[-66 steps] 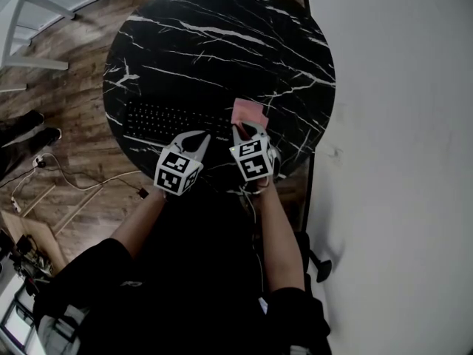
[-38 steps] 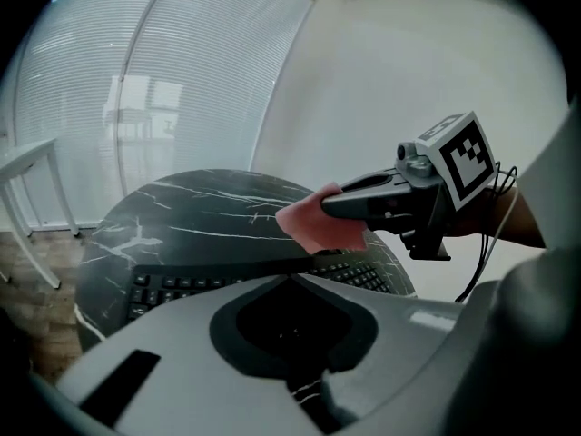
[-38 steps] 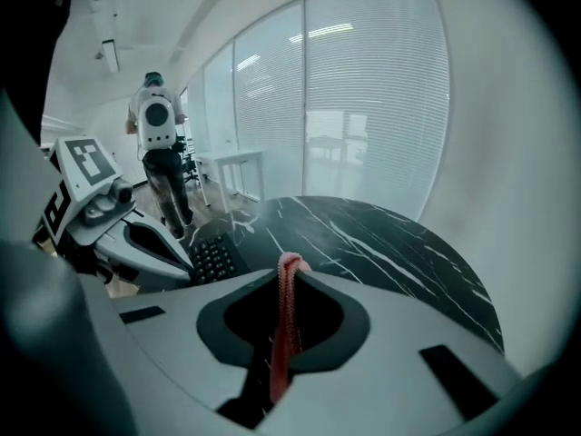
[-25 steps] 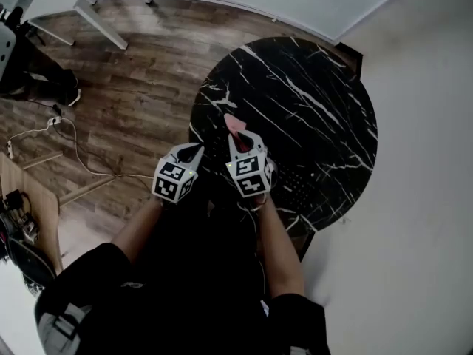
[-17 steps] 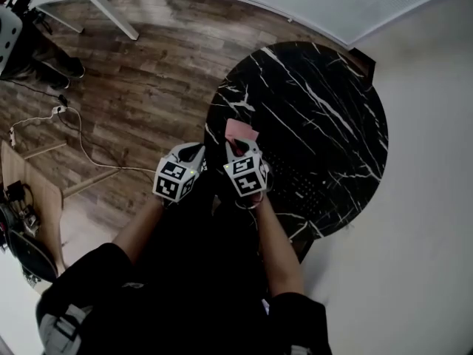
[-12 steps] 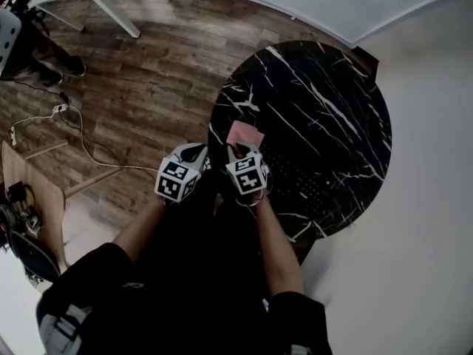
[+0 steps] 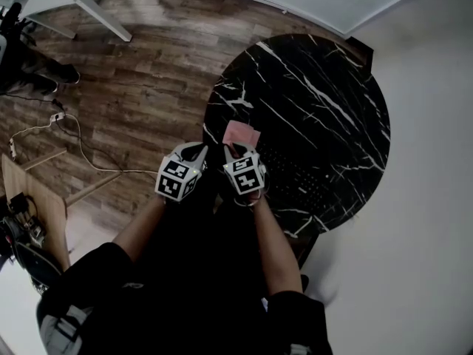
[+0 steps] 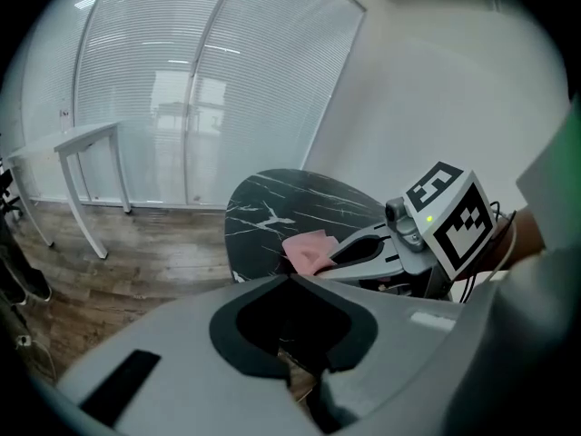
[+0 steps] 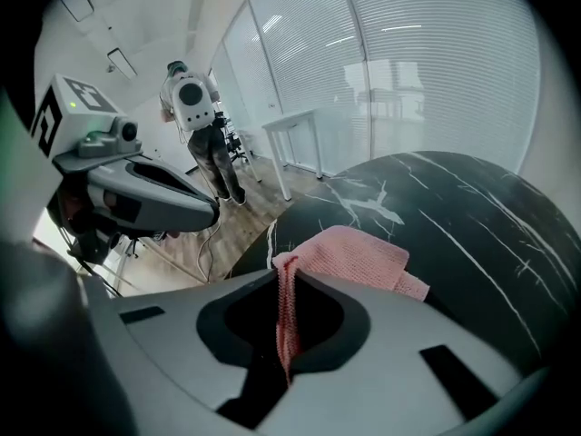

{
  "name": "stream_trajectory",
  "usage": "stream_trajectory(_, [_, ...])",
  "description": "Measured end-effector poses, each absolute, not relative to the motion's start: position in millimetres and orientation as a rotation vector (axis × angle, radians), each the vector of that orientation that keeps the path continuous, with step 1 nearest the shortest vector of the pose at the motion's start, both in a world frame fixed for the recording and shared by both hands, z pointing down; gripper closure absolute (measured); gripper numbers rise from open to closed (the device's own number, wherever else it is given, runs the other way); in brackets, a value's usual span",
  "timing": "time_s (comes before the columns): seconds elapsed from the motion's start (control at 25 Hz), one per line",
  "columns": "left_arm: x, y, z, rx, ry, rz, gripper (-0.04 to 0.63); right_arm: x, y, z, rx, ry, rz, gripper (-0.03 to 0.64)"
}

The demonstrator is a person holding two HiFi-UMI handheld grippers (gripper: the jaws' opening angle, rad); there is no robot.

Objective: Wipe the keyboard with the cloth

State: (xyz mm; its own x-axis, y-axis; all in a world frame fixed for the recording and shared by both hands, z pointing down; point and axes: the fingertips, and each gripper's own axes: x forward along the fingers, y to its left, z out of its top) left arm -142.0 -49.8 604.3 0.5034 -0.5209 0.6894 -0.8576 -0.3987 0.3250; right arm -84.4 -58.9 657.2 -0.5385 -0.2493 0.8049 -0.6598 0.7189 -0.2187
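Observation:
A pink cloth [image 7: 242,134] hangs over the near-left edge of the round black marble table [image 7: 318,87]. My right gripper [image 7: 235,148] is shut on it; in the right gripper view the cloth [image 9: 349,252] runs down between the jaws of that gripper [image 9: 277,271]. The dark keyboard [image 7: 295,176] lies on the table to the right of the right gripper, apart from the cloth. My left gripper [image 7: 198,150] hovers beside the table's edge over the floor. Its jaws [image 8: 289,278] meet with nothing between them.
Wooden floor [image 7: 133,87] spreads to the left, with cables [image 7: 52,128] and the legs of a white desk [image 7: 96,9]. A white wall [image 7: 429,198] runs along the table's right side. A person [image 9: 195,125] stands by the glass wall.
The view has swung: the table and keyboard now sit to the upper right. Both grippers have come to the table's left edge, the right one still holding the cloth.

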Motion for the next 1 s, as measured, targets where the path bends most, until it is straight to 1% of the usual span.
stream_trajectory(1.0, [-32.4, -25.1, 605.1, 2.177, -0.947, 0.732, 0.595, 15.5, -19.0, 656.4, 0.828, -2.084, 0.739, 0.603])
